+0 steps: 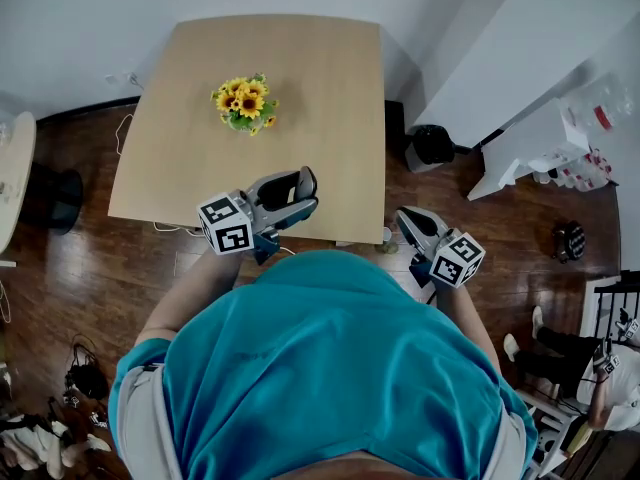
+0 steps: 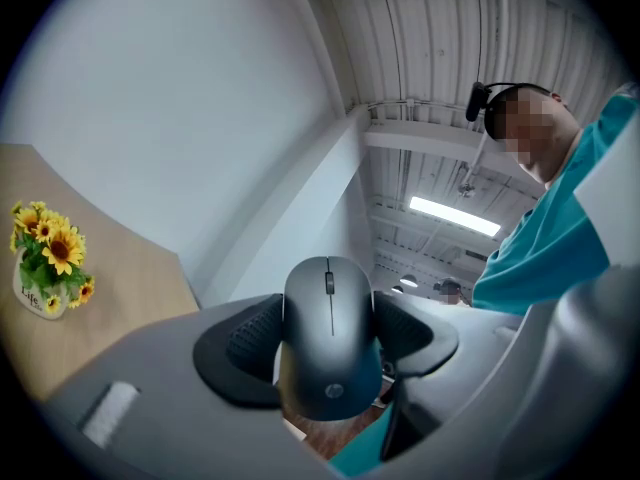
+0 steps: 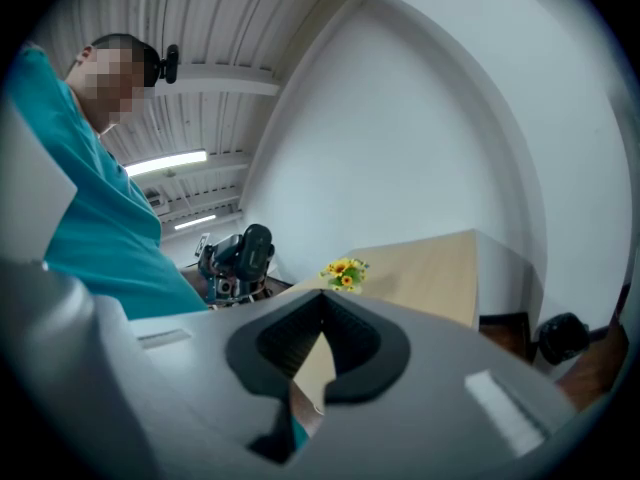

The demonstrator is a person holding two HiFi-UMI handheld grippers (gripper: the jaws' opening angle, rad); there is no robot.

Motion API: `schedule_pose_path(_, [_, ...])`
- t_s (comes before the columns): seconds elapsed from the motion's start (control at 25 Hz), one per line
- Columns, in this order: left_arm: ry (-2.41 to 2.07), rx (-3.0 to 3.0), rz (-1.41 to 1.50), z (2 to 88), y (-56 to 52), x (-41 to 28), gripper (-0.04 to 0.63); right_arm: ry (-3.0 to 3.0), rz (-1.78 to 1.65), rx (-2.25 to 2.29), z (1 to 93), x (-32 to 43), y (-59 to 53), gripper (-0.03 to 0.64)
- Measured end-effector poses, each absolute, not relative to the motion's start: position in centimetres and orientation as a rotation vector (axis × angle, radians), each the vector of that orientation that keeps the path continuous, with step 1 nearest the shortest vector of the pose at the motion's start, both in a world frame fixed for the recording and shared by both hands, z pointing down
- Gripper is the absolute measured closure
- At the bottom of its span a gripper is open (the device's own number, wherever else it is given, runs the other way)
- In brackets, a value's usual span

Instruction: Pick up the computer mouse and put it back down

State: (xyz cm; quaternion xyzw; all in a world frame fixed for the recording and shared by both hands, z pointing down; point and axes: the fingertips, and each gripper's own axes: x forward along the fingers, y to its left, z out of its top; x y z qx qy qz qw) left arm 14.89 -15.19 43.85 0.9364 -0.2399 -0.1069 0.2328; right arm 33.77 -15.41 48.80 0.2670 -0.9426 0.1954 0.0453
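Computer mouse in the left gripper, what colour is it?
Dark grey, almost black. The computer mouse shows best in the left gripper view.

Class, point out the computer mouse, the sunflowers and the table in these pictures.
computer mouse [image 2: 328, 353]: left gripper view, on its dark back below the wheel.
sunflowers [image 1: 247, 101]: head view, on the yellow blooms.
table [image 1: 320, 158]: head view, on bare top.

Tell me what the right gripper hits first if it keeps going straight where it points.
Probably the wooden table: the right gripper aims slightly down over its top, sunflower pot farther along. Depth is unclear.
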Motion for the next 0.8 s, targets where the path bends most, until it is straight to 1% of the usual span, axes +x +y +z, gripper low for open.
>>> schedule_pose_path(0.52, [-0.663, 2.586, -0.234, 44.4, -15.0, 15.5, 0.299, -2.879, 0.603, 0.823, 48.9, 34.1, -15.1, 0.614])
schedule_pose_path(0.8, [-0.722, 2.527, -0.133, 47.0, -17.0, 16.6, 0.299, -2.89, 0.608, 0.829, 48.9, 34.6, -14.8, 0.614])
